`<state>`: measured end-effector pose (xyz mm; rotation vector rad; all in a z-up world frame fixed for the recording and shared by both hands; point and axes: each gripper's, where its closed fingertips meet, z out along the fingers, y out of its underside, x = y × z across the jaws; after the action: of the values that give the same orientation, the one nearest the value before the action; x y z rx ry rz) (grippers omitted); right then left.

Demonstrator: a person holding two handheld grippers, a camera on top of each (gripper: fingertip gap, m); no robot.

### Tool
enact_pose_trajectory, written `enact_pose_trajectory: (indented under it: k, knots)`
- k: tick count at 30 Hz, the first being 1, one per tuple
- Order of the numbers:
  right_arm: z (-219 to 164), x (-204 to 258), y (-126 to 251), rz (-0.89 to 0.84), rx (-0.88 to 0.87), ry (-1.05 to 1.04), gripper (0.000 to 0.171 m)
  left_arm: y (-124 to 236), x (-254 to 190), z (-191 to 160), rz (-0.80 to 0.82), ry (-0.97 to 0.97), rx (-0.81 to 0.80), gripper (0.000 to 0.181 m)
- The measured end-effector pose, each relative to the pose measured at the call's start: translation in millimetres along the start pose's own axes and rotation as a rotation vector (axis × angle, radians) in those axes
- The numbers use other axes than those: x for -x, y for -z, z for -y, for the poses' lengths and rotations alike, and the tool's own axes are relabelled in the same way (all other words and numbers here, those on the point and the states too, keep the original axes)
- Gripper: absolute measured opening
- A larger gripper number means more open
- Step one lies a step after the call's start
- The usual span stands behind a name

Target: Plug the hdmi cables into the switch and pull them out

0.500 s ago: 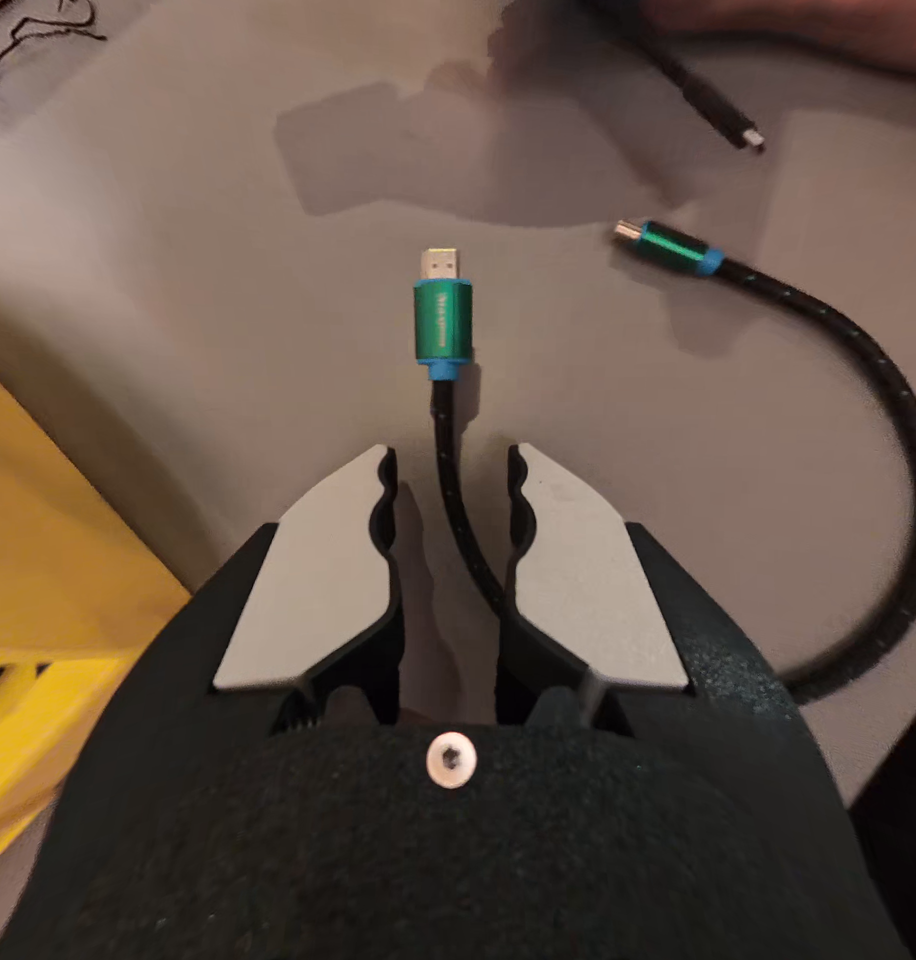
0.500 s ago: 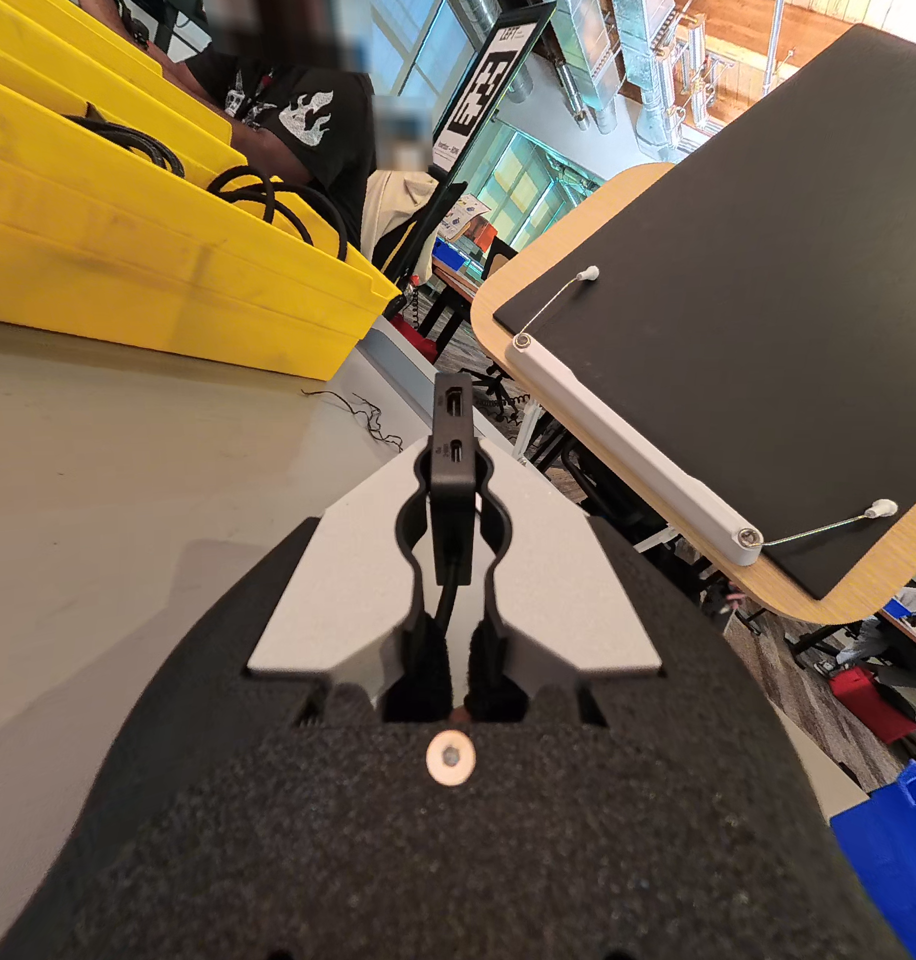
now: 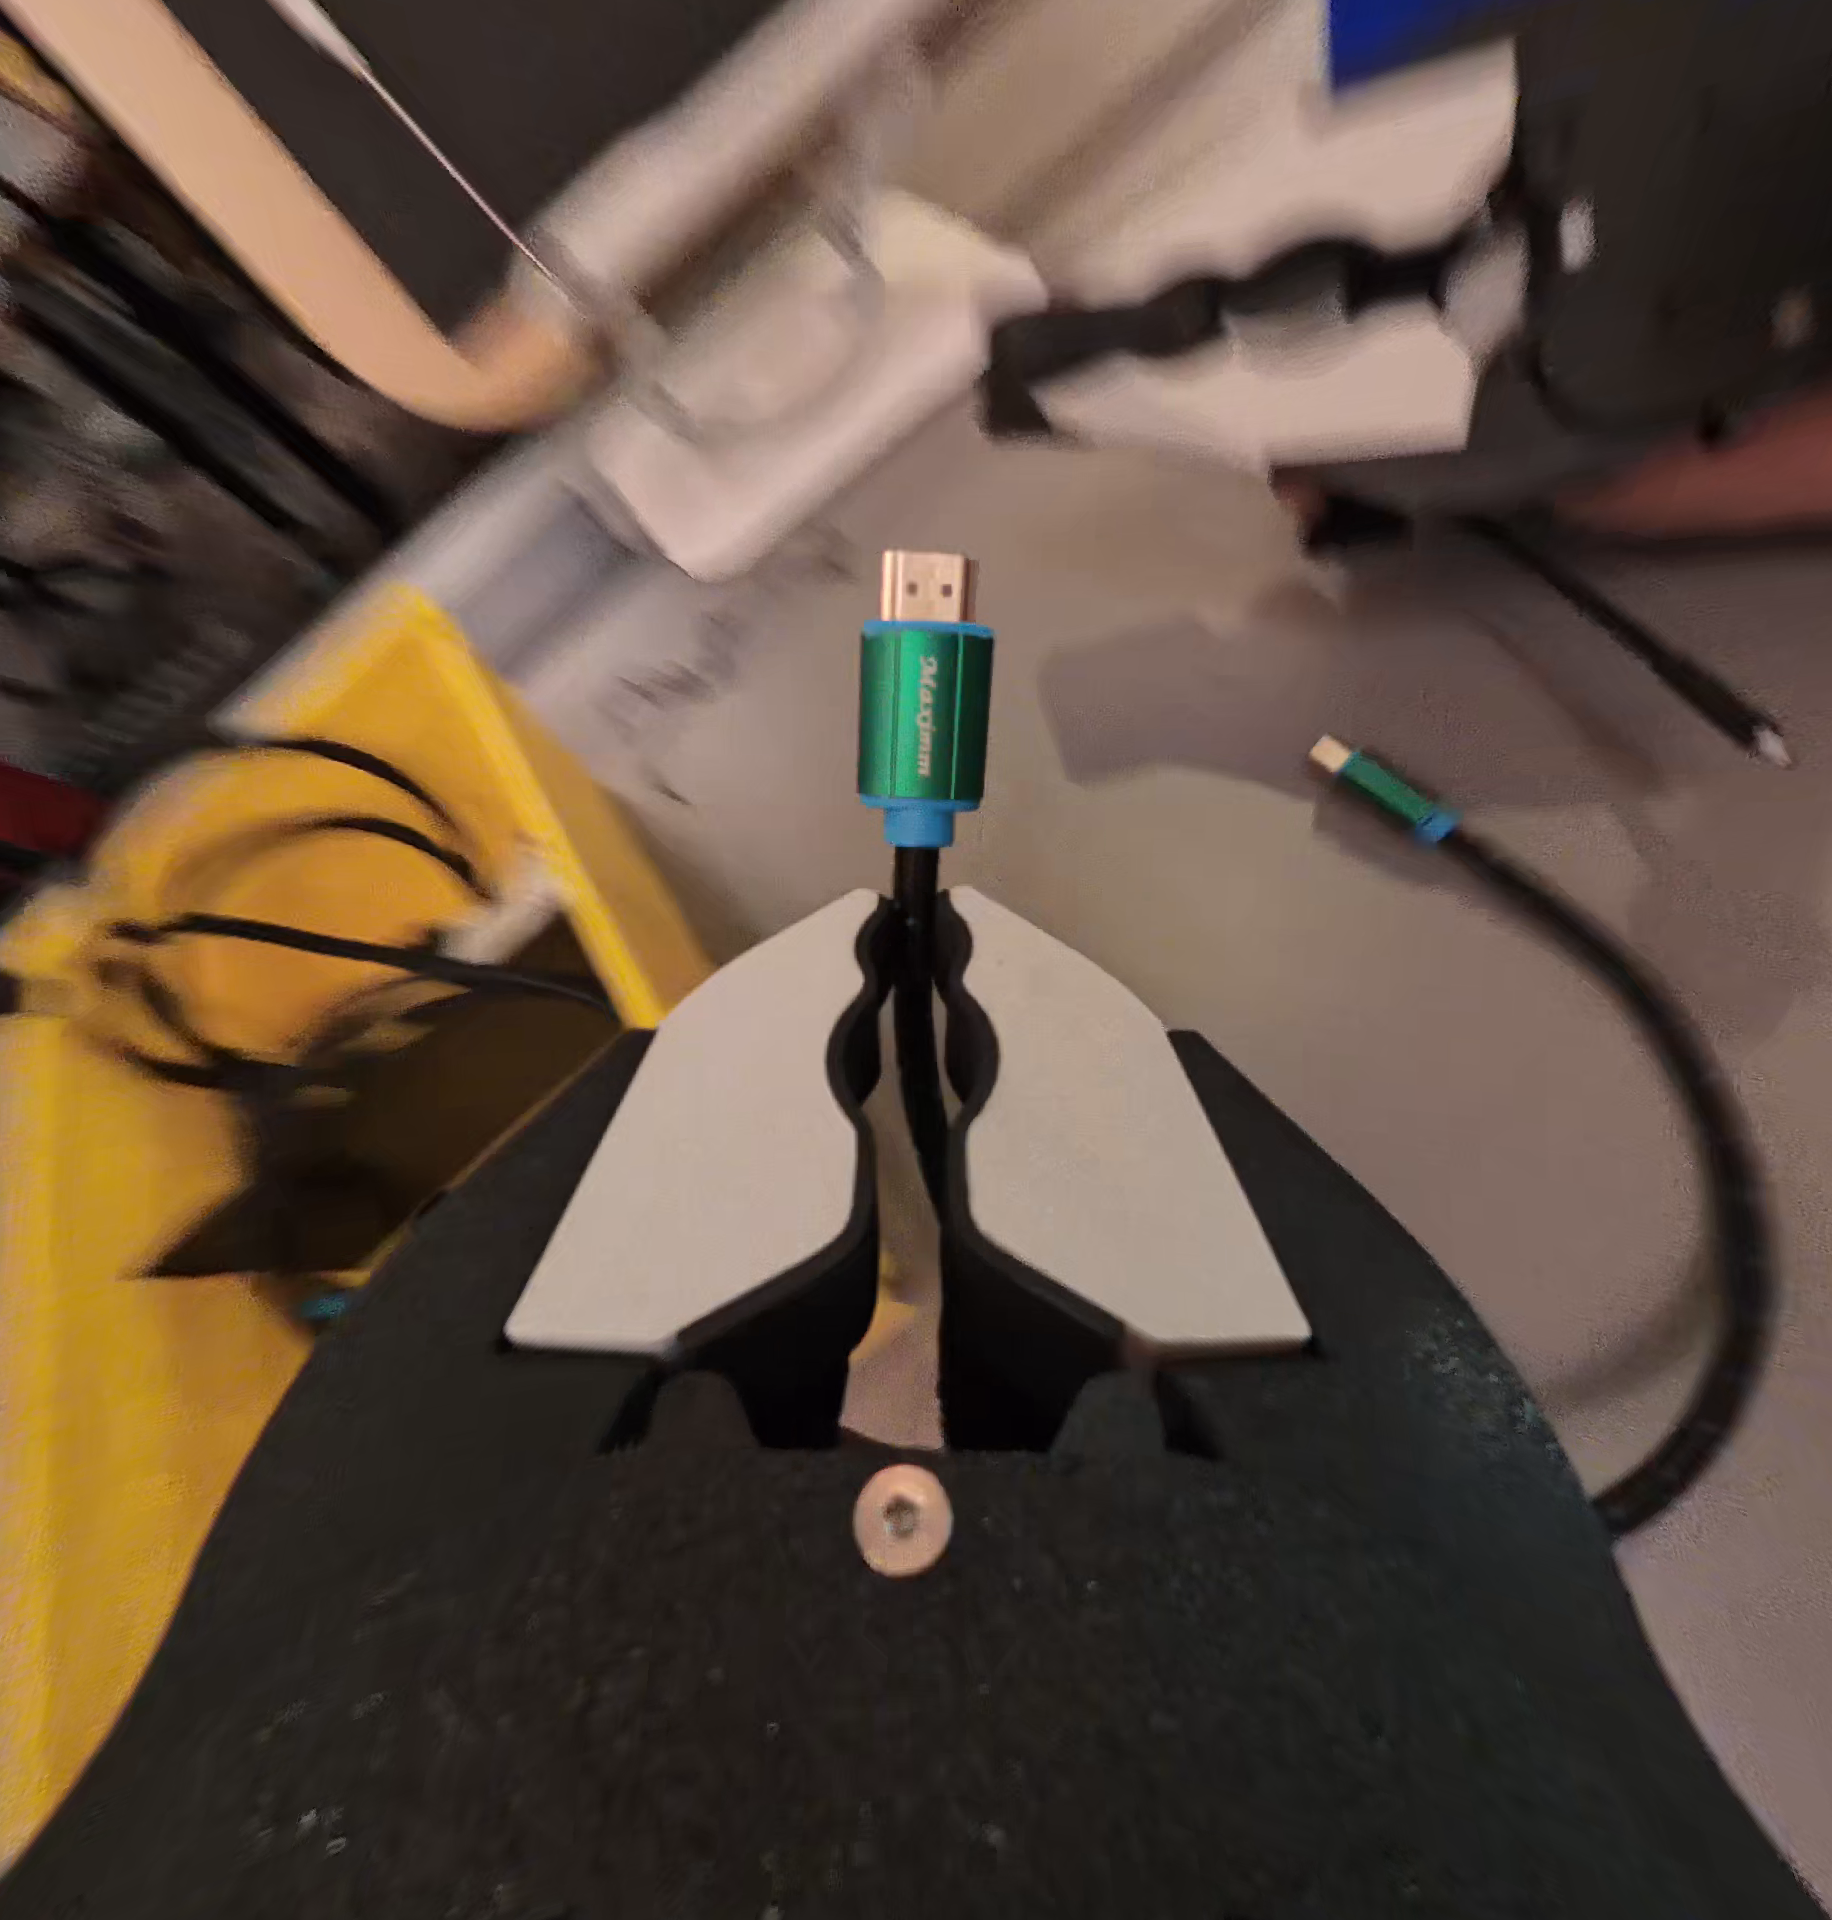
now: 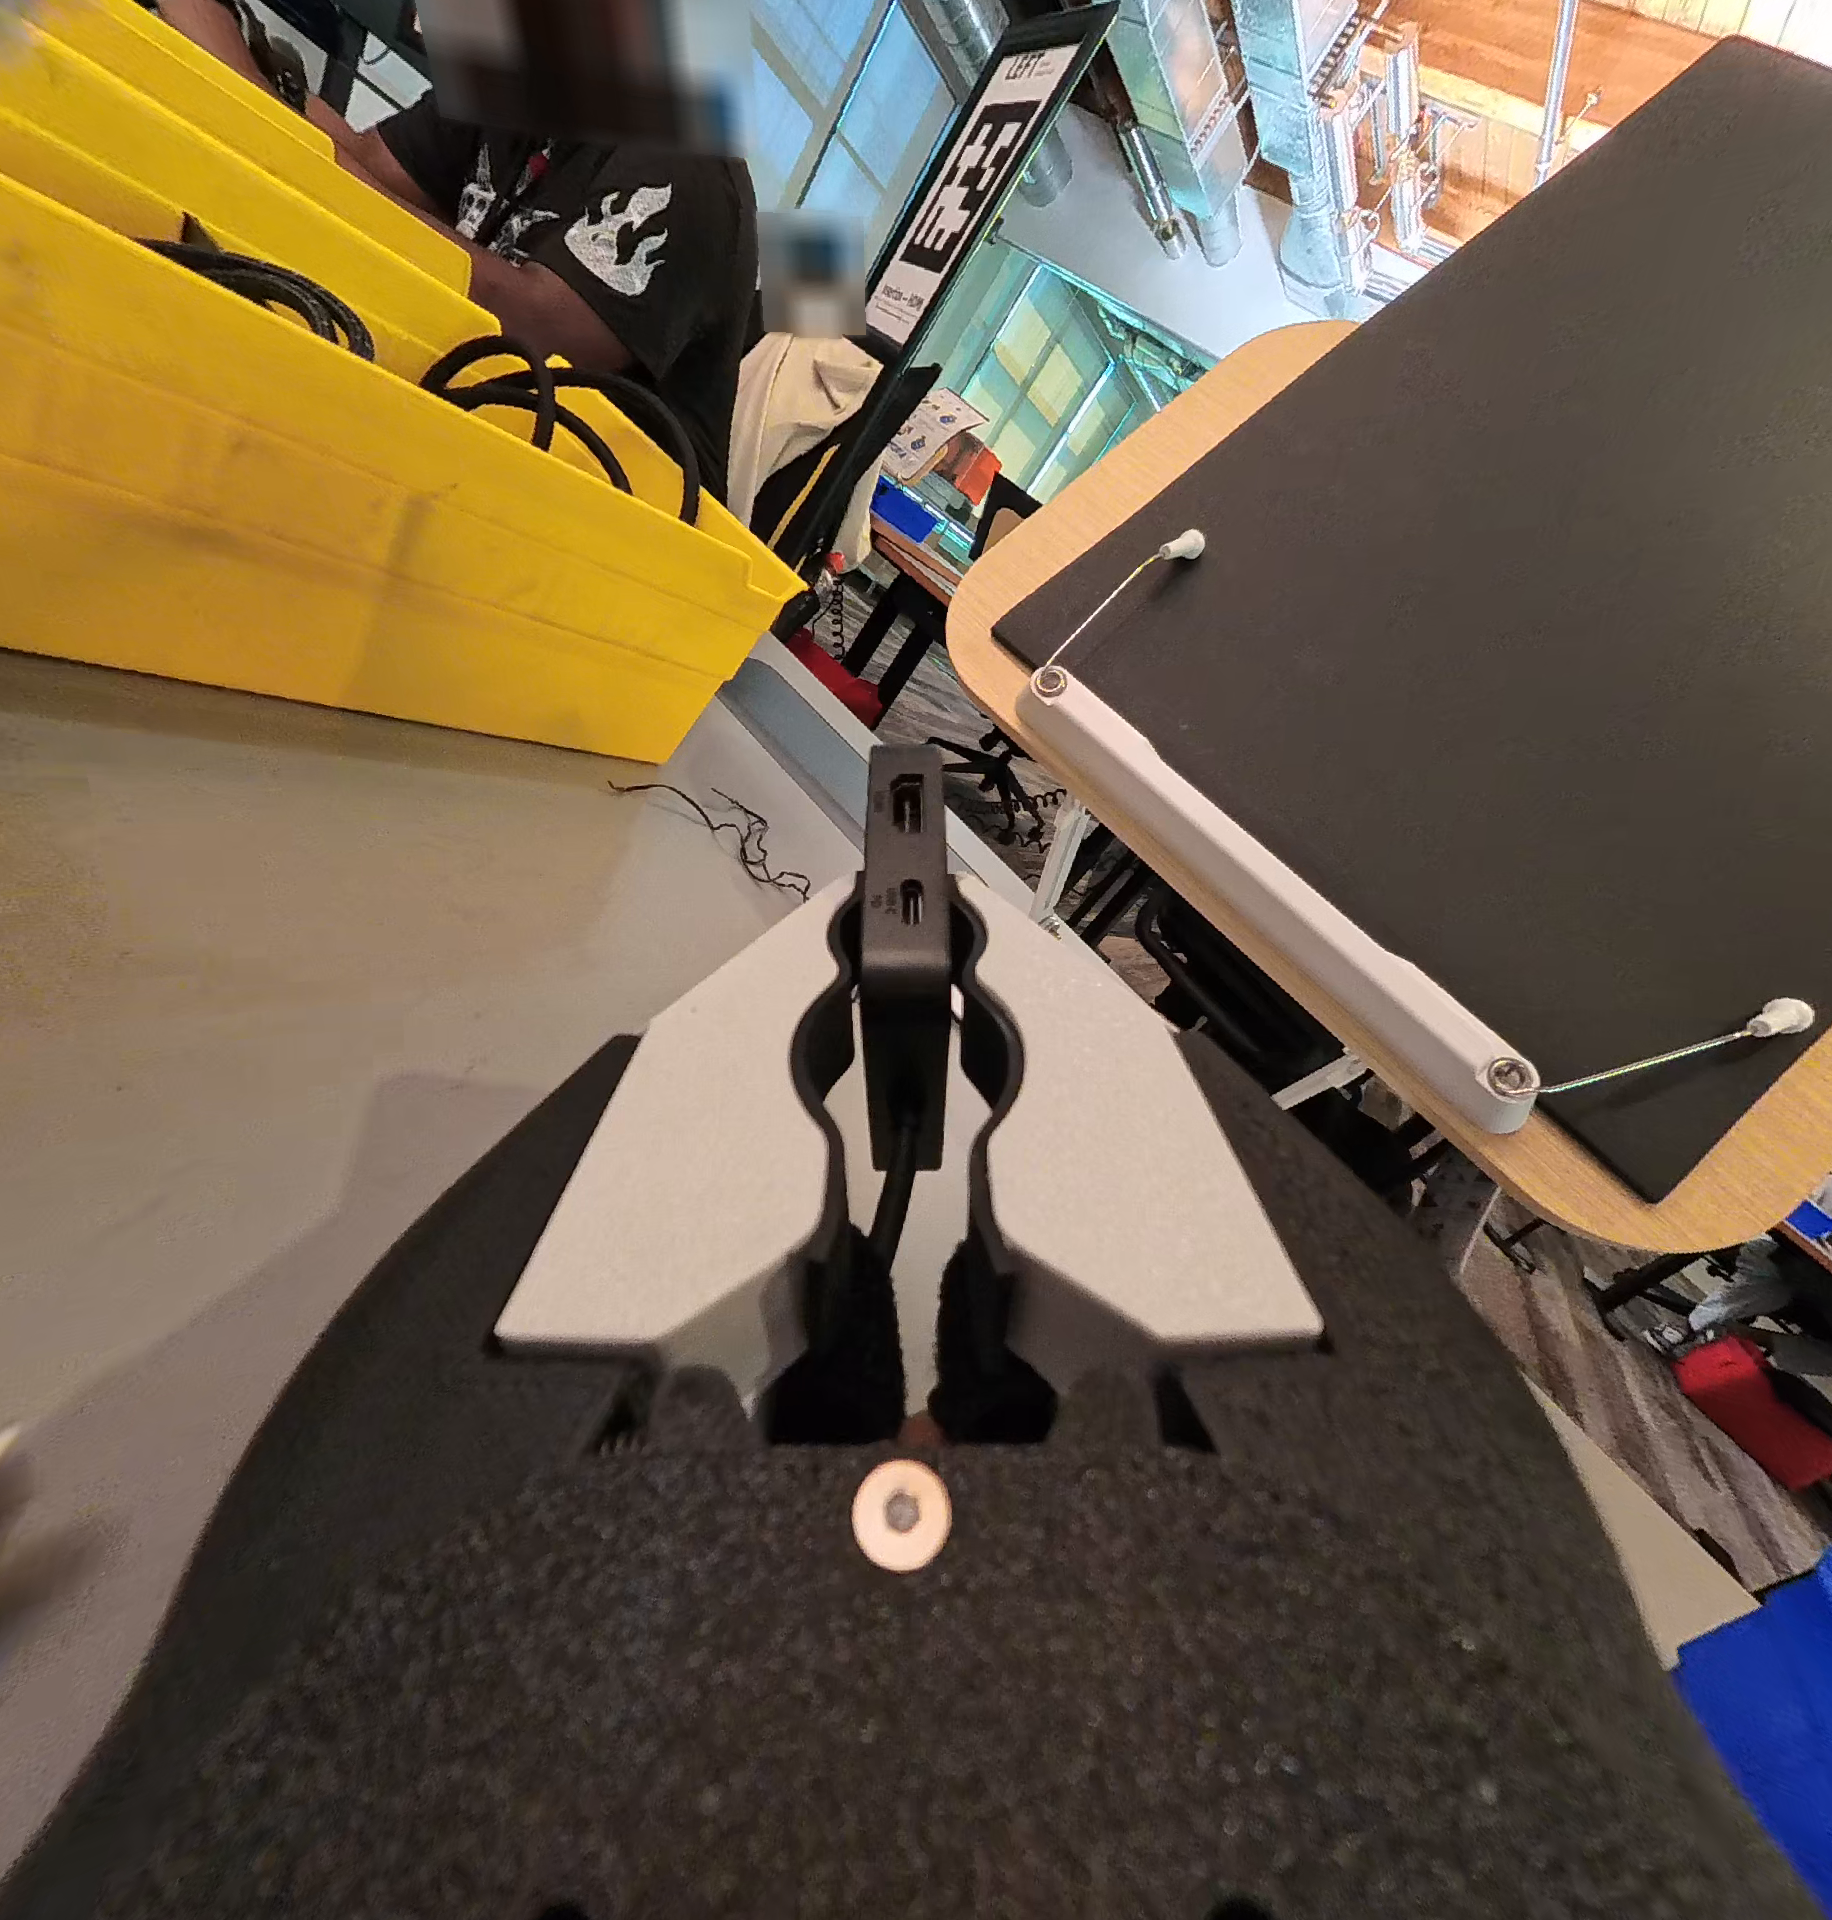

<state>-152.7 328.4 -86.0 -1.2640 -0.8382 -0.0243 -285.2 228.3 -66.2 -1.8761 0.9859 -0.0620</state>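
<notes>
In the left wrist view, the left gripper (image 3: 914,914) was closed on the black cord of an HDMI cable (image 3: 913,997), just under its green plug (image 3: 924,719). The plug stuck straight up past the fingertips, gold end on top, touching nothing. A second green plug (image 3: 1388,792) lay on the grey table (image 3: 1255,987) to the right, well apart, and its cord curved round toward the gripper's right side. A thin dark cable tip (image 3: 1759,740) lay farther right. A yellow bin (image 3: 455,810) with black cords sat close on the left. The far part was too blurry to tell.

In the right wrist view, the right gripper (image 4: 904,914) was clamped on the black switch (image 4: 904,935). The switch stood on its thin side, ports facing the camera, its top poking past the fingertips. It was above the table (image 4: 216,987), near the table's far edge. Yellow bins (image 4: 320,540) lined the left. A dark board (image 4: 1514,571) leaned on the right, across an open gap.
</notes>
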Motion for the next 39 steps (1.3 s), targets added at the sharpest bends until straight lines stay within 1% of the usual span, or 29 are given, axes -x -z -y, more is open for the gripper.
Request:
enact_pose_trajectory:
  k: [2,4,5,6,8,10,12,14,16,19,21,23,25,26,28,30,32,33,34,37,38,39]
  knots:
    - [0,-2,0,-0.004,-0.001,-0.01,0.012,37,23,41,0.15,-0.098,-0.111,0.006]
    - [0,-4,0,-0.011,-0.004,-0.024,0.012,74,35,73,0.33,-0.25,-0.19,0.007]
    - [0,-5,0,-0.011,-0.003,-0.033,0.012,86,31,84,0.368,-0.316,-0.214,0.007]
    - [-1,-6,0,-0.011,0.0,-0.041,0.012,89,18,87,0.351,-0.362,-0.216,0.007]
    - [-2,-7,0,-0.015,0.002,-0.051,0.013,82,-13,77,0.267,-0.413,-0.19,0.006]
    - [-2,-8,0,-0.015,0.003,-0.06,0.013,66,-50,55,0.146,-0.423,-0.154,0.006]
    - [-3,-9,0,-0.018,0.006,-0.06,0.013,52,-90,27,-0.014,-0.379,-0.109,0.006]
    - [-3,-9,0,-0.017,0.006,-0.069,0.012,49,-119,10,-0.115,-0.325,-0.1,0.006]
    - [-3,-9,1,-0.017,0.004,-0.071,0.013,47,-137,-5,-0.197,-0.262,-0.062,0.006]
    - [-4,-9,0,-0.012,0.009,-0.071,0.012,49,-146,-12,-0.308,-0.108,-0.05,0.007]
    - [-4,-8,0,-0.011,0.007,-0.072,0.013,53,-145,-10,-0.385,0.018,-0.064,0.006]
    - [-4,-8,0,-0.01,0.01,-0.072,0.013,61,-142,-1,-0.512,0.172,-0.1,0.006]
    - [-4,-8,0,-0.011,0.009,-0.073,0.012,73,-126,13,-0.605,0.333,-0.168,0.006]
    - [-4,-8,0,-0.011,0.009,-0.074,0.012,77,-113,19,-0.614,0.382,-0.202,0.006]
    - [-4,-8,0,-0.011,0.01,-0.074,0.012,89,-88,26,-0.604,0.404,-0.241,0.006]
    - [-4,-8,0,-0.01,0.01,-0.075,0.012,101,-68,30,-0.556,0.367,-0.229,0.006]
    - [-5,-8,0,-0.009,0.012,-0.075,0.012,118,-60,31,-0.549,0.292,-0.155,0.006]
    - [-5,-8,0,-0.008,0.012,-0.076,0.012,125,-55,30,-0.518,0.228,-0.111,0.006]
    - [-5,-8,-1,-0.008,0.012,-0.076,0.012,133,-54,26,-0.498,0.146,-0.049,0.006]
    - [-5,-8,-1,-0.004,0.015,-0.076,0.012,144,-37,3,-0.294,-0.117,0.177,0.006]
    - [-6,-8,-2,-0.004,0.017,-0.075,0.013,147,-38,-7,-0.268,-0.195,0.245,0.006]
    - [-6,-7,-2,-0.002,0.018,-0.074,0.013,147,-45,-13,-0.274,-0.234,0.281,0.006]
